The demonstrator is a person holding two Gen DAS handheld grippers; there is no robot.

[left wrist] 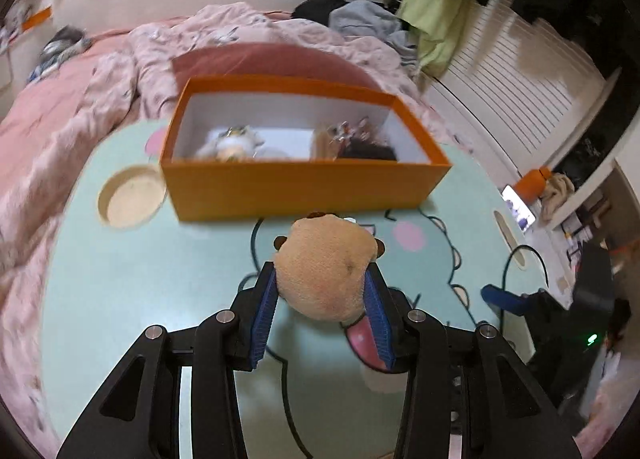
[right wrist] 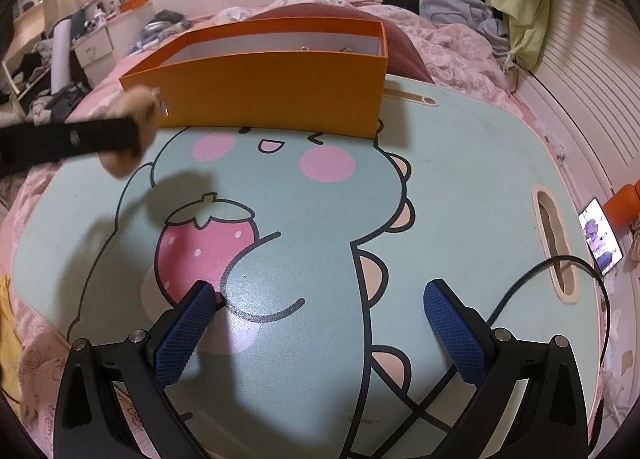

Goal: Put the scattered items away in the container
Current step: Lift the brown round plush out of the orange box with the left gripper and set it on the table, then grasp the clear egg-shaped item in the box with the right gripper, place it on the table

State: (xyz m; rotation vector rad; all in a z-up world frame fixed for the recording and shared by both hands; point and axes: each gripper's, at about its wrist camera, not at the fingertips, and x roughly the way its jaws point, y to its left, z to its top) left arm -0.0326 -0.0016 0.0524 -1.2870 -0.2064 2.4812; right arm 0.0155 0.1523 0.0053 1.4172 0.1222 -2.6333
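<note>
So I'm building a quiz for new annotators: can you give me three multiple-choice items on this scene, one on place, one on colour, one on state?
1. Where is the tan plush toy?
A. inside the box
B. between the left hand-held gripper's pads
C. on the bed

2. What colour is the box's outside?
A. orange
B. green
C. white

3. How is the right hand-held gripper?
A. shut on a cable
B. shut on a toy
C. open, empty

Key: 1 B, the blue pads press both of the toy's sides; 2 A, its outer walls are orange, only its inside is white; 3 C, its fingers stand wide apart over the table.
</note>
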